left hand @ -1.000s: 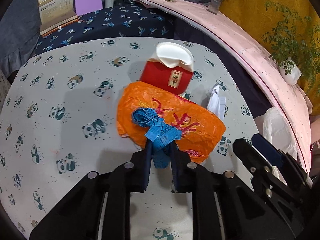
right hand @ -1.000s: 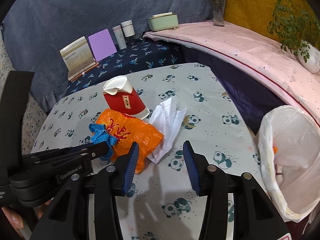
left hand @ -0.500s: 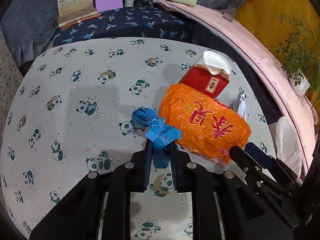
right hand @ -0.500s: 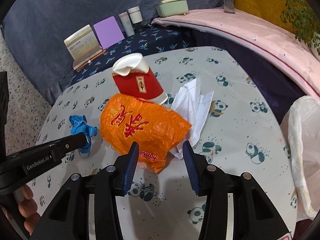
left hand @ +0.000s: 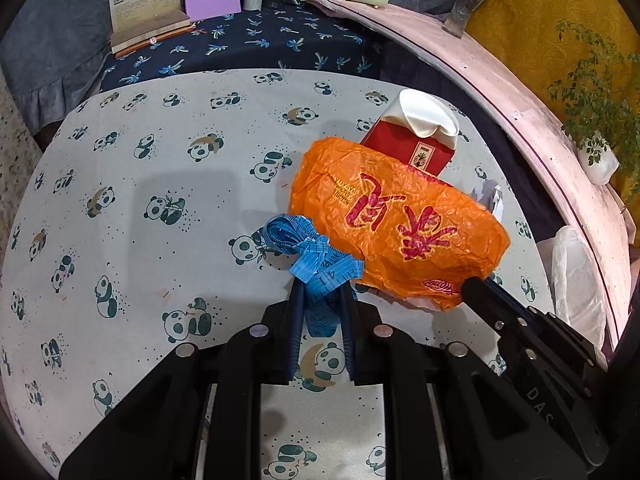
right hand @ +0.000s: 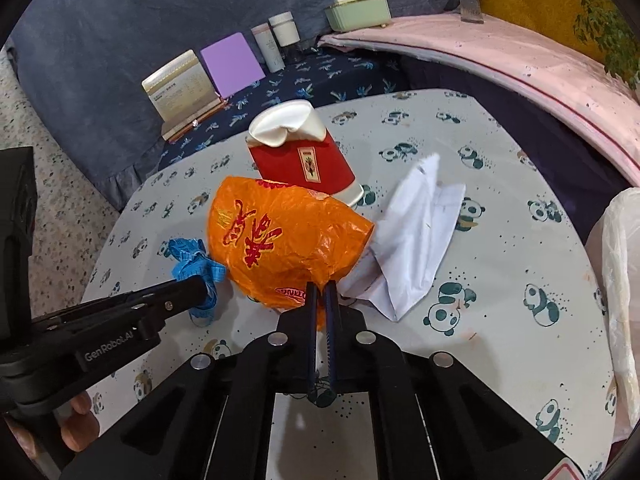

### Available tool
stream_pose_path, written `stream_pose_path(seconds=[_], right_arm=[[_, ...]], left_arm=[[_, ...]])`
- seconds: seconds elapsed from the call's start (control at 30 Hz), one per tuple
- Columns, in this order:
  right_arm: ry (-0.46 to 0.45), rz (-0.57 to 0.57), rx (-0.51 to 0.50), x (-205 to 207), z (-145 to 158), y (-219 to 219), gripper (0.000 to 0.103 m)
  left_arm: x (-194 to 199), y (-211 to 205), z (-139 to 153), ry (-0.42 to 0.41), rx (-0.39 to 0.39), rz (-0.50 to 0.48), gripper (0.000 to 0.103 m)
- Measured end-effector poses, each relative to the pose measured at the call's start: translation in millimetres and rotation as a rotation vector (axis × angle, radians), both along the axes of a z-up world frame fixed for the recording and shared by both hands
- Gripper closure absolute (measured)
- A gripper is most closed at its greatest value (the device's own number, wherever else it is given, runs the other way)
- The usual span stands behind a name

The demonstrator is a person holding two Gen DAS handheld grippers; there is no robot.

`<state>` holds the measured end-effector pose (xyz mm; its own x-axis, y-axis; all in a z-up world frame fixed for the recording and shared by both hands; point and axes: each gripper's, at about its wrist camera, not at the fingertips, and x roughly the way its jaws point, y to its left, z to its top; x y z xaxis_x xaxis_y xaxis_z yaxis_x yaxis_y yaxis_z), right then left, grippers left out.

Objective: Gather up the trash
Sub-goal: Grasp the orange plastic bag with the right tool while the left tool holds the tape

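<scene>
My left gripper (left hand: 320, 292) is shut on a crumpled blue measuring tape (left hand: 308, 256), held just above the panda tablecloth; the tape also shows in the right wrist view (right hand: 192, 264). My right gripper (right hand: 322, 288) is shut on the near edge of an orange plastic bag (right hand: 280, 244), which also shows in the left wrist view (left hand: 396, 220). A crushed red paper cup (right hand: 300, 156) lies behind the bag. A crumpled white paper (right hand: 412, 232) lies to the bag's right.
A white trash bag (right hand: 620, 288) hangs open off the table's right edge. Behind the round table (left hand: 160, 168) a dark-blue bench holds a booklet (right hand: 180, 88), a purple card (right hand: 232, 64), two bottles and a green box (right hand: 358, 12). A pink ledge runs right.
My right gripper moved in and shut on the orange bag's near edge. My left gripper kept hold of the blue tape and shifted slightly left of the bag.
</scene>
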<state>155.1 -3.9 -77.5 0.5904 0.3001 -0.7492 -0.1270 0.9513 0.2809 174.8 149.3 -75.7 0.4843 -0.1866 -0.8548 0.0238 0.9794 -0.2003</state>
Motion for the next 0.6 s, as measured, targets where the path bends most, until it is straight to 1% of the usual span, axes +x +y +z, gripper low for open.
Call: stream_pose_path(seconds=[0.13,0.37,0.6], right_arm=[[-0.042,-0.002,0.002,-8.7,17.4,-3.7,0.099],[-0.142,-0.028,0.007,-26.8,58.5,-17.6,0.1],[-0.224,-0.091,0.012,-47.7,91.1,-50.2,0.1]], left_arm=[[-5.0,-5.3,10.3,-0.022,-0.003,-0.009,0.087],[-18.8,-20.0,36.7,-0.077,-0.005,-0.033,0.087],[-34.7,-44.9,63.1,-0.135,0.011,-0.08,0.087]])
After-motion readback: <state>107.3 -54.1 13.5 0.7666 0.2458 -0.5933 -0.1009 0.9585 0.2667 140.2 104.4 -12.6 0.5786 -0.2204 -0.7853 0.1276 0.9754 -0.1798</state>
